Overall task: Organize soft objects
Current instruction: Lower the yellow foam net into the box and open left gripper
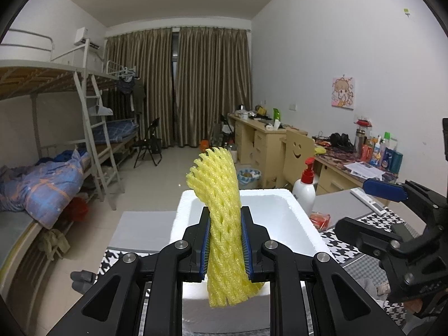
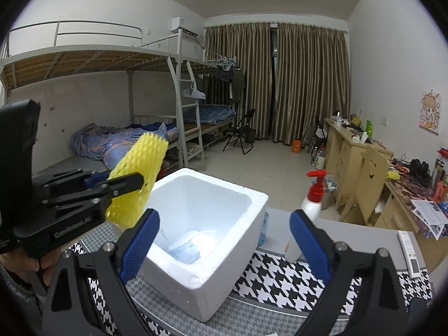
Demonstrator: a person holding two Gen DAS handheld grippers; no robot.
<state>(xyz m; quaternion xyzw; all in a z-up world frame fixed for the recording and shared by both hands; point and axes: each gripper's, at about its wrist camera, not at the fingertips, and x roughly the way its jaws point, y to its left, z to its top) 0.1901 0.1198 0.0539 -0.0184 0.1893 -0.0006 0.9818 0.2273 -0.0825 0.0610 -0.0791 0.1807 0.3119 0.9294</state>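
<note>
From my left wrist camera, my left gripper (image 1: pixel 225 247) has its blue-padded fingers (image 1: pixel 206 245) clamped on the yellow foam net (image 1: pixel 222 224), which stands nearly upright between them, its top leaning toward 11 o'clock and its lower end hanging below the pads. Just behind the net sits the white foam box (image 1: pixel 282 210) on the table (image 1: pixel 142 224), which carries a houndstooth cloth (image 1: pixel 372 247). At 2 o'clock from the box stands a white pump bottle (image 1: pixel 305 187) with a red top, and my right gripper (image 1: pixel 392 224) reaches in from 3 o'clock, one blue pad showing. From my right wrist camera, my right gripper (image 2: pixel 224 242) has its fingers (image 2: pixel 140 246) spread wide apart with nothing between them, framing the foam box (image 2: pixel 224 263), whose open top shows a pale blue and white soft item (image 2: pixel 193 247) lying on its floor. At 9 o'clock my left gripper (image 2: pixel 123 193) holds the foam net (image 2: pixel 137 184) tilted toward 1 o'clock, up beside the box's left rim and not in the box. The pump bottle (image 2: pixel 313 201) stands at 2 o'clock behind the box, and a white remote (image 2: pixel 410 253) lies on the table (image 2: pixel 361 238) at 3 o'clock.
</note>
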